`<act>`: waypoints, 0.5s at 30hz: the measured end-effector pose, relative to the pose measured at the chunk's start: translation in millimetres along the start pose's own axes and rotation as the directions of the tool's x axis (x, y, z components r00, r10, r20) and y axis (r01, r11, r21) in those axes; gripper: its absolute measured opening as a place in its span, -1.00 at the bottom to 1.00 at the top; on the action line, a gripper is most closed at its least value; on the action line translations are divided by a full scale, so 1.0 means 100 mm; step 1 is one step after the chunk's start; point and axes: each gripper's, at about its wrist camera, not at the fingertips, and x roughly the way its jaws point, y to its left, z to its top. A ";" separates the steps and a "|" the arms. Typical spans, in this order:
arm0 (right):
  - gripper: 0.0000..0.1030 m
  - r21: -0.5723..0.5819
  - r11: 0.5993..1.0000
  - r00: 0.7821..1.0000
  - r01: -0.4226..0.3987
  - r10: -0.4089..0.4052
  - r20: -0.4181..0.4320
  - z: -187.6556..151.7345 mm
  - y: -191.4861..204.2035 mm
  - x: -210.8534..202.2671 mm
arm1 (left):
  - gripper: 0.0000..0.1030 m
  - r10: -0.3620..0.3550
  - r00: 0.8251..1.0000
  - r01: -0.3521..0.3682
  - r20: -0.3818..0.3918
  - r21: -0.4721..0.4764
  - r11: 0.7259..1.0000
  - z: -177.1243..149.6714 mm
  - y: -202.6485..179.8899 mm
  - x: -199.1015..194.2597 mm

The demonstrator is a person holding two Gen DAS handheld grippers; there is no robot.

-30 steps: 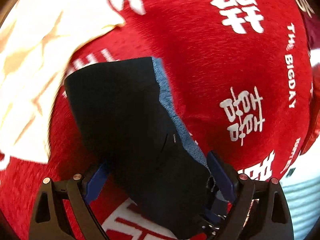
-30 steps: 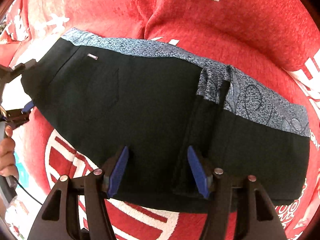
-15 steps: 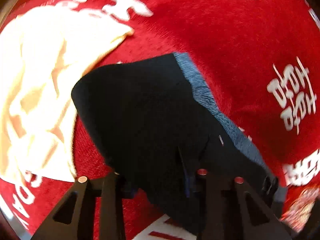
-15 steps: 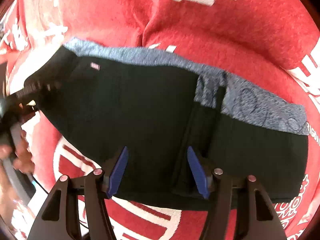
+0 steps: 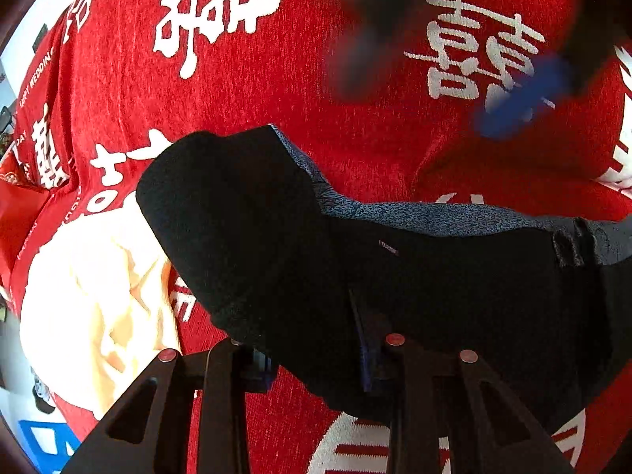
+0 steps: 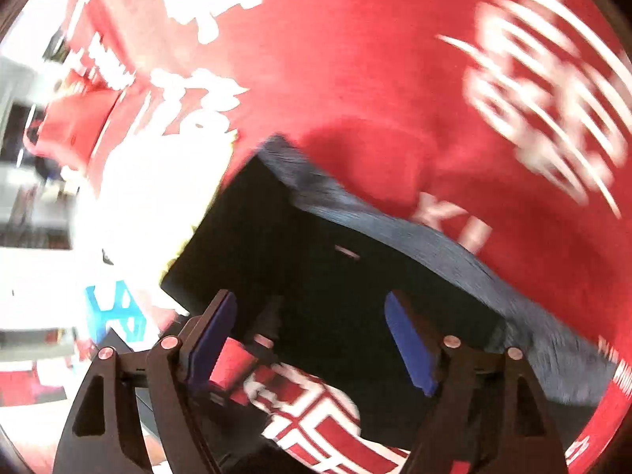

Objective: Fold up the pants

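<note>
The black pants (image 5: 395, 284) with a blue-grey patterned waistband (image 5: 414, 213) lie on the red printed cloth (image 5: 355, 79). My left gripper (image 5: 316, 355) has its jaws around the pants' near edge, the fabric bunched up between them; the jaws stand narrow. In the right wrist view the pants (image 6: 335, 276) lie beyond my right gripper (image 6: 312, 339), which is open and empty above the near edge, blue pads (image 6: 410, 351) apart. The view is motion-blurred. The right gripper also shows, blurred, at the left wrist view's top right (image 5: 521, 91).
A cream garment (image 5: 98, 296) lies crumpled to the left of the pants, bright white in the right wrist view (image 6: 150, 217). The red cloth with white characters covers the whole surface. A blue and white object (image 6: 114, 312) sits at the left edge.
My left gripper closed in on the pants' edge and swung, lifting the corner into a fold. My right gripper let go of the pants and moved quickly leftward and up.
</note>
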 end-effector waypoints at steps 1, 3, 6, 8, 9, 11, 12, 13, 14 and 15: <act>0.58 -0.033 0.999 0.999 -0.006 0.005 -0.038 0.12 0.12 0.07 | -0.39 0.003 1.000 -0.003 -0.001 0.001 1.000 0.00 0.00 0.01; 0.58 -0.104 0.995 0.994 0.006 -0.017 -0.110 0.33 0.39 0.26 | -0.39 0.008 1.000 -0.008 0.003 0.007 1.000 -0.04 0.02 -0.01; 0.58 -0.166 0.986 0.983 0.027 -0.056 -0.173 0.45 0.64 0.50 | -0.39 0.019 1.000 -0.019 0.012 0.018 1.000 -0.07 -0.02 -0.04; 0.58 -0.180 0.984 0.970 0.015 -0.057 -0.235 0.52 0.75 0.68 | -0.39 0.031 0.999 -0.032 0.025 0.038 0.999 -0.07 -0.07 -0.06; 0.58 -0.186 0.982 0.966 0.018 -0.065 -0.250 0.53 0.78 0.72 | -0.39 0.041 0.999 -0.043 0.036 0.056 0.997 -0.07 -0.12 -0.08; 0.58 -0.210 0.977 0.952 0.041 -0.102 -0.289 0.53 0.83 0.85 | -0.39 0.056 0.997 -0.060 0.048 0.084 0.995 -0.07 -0.19 -0.09; 0.58 -0.223 0.973 0.946 0.055 -0.122 -0.299 0.52 0.85 0.89 | -0.39 0.063 0.997 -0.068 0.053 0.097 0.993 -0.08 -0.21 -0.10; 0.58 -0.245 0.967 0.941 0.073 -0.148 -0.305 0.50 0.87 0.91 | -0.39 0.067 0.996 -0.072 0.056 0.101 0.992 -0.07 -0.23 -0.10; 0.58 -0.267 0.959 0.936 0.091 -0.174 -0.305 0.48 0.88 0.93 | -0.39 0.068 0.996 -0.074 0.058 0.105 0.992 -0.07 -0.25 -0.12; 0.48 -0.287 0.952 0.932 0.111 -0.199 -0.302 0.44 0.87 0.93 | -0.39 0.064 0.996 -0.070 0.059 0.108 0.992 -0.05 -0.27 -0.13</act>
